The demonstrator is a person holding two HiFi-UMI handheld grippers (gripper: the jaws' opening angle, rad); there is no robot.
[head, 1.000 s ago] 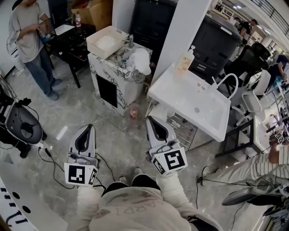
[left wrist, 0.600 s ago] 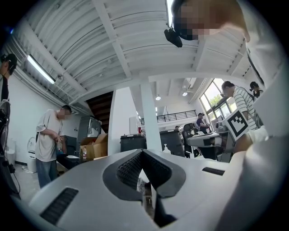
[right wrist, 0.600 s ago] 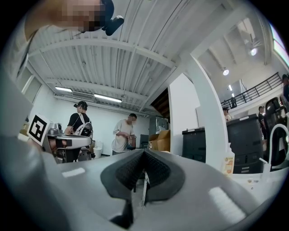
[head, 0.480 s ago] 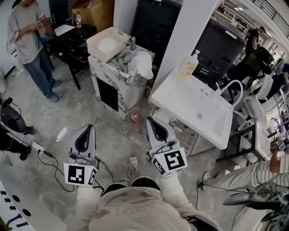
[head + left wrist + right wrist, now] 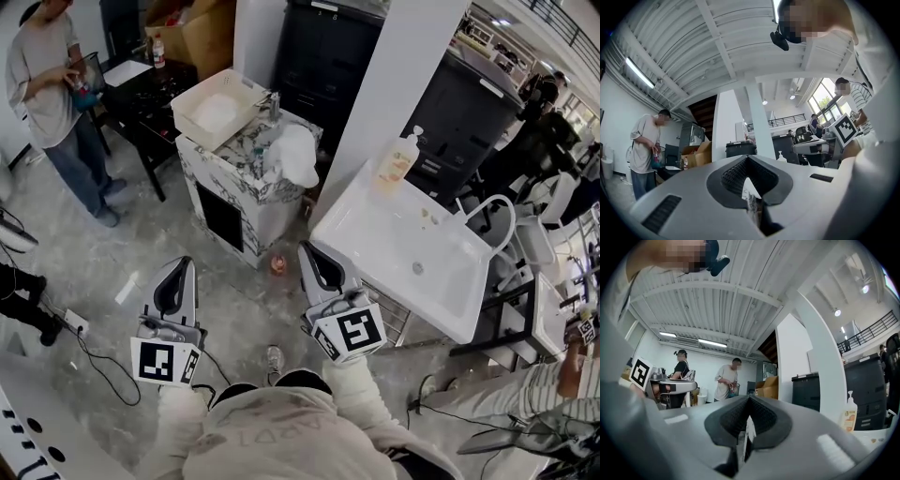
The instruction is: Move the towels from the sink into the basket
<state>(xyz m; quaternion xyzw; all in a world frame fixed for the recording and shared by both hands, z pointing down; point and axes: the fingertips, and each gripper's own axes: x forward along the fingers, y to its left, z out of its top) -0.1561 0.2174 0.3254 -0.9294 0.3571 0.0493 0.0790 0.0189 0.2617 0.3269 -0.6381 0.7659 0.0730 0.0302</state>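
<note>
A white square sink sits on a marble-patterned cabinet ahead, with something pale lying inside it. A white towel is draped on that cabinet's right end. My left gripper and right gripper hover side by side over the floor, well short of the cabinet, both shut with nothing held. In the left gripper view the gripper shows its jaws together, as does the gripper in the right gripper view. A person at the far left holds a dark basket-like thing.
A large white washbasin with a soap bottle stands close at the right, a wire rack beneath it. A white pillar, black cabinets, a black table and floor cables surround the path.
The marble cabinet and the washbasin have come nearer and shifted in the head view. Both grippers kept the same shut pose side by side.
</note>
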